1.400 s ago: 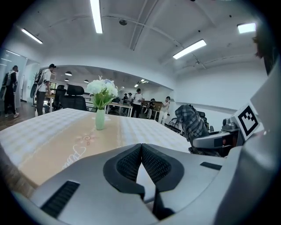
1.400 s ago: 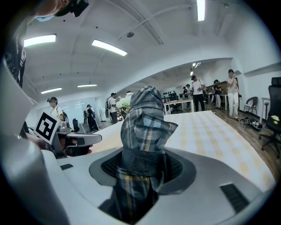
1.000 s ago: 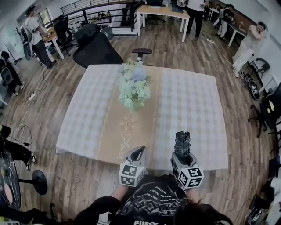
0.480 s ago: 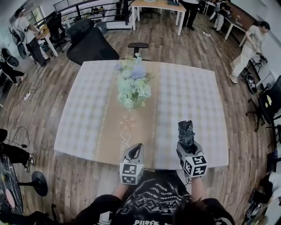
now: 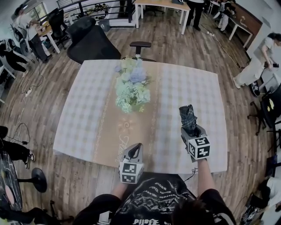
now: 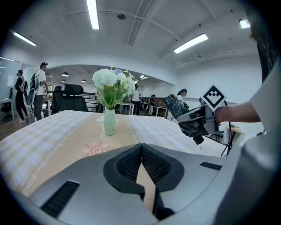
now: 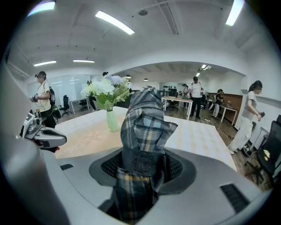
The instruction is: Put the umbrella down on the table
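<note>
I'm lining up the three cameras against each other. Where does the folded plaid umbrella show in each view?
Head view: right of centre, the umbrella sticks forward out of the right gripper.
Left gripper view: at the right, mid-height.
Right gripper view: dead centre, clamped between the jaws.
Shared landmark: the vase of flowers.

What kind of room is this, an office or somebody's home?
Most likely an open-plan office or lab: a black office chair behind the clothed table, a wooden desk further back with a person standing beside it, and ceiling strip lights.
</note>
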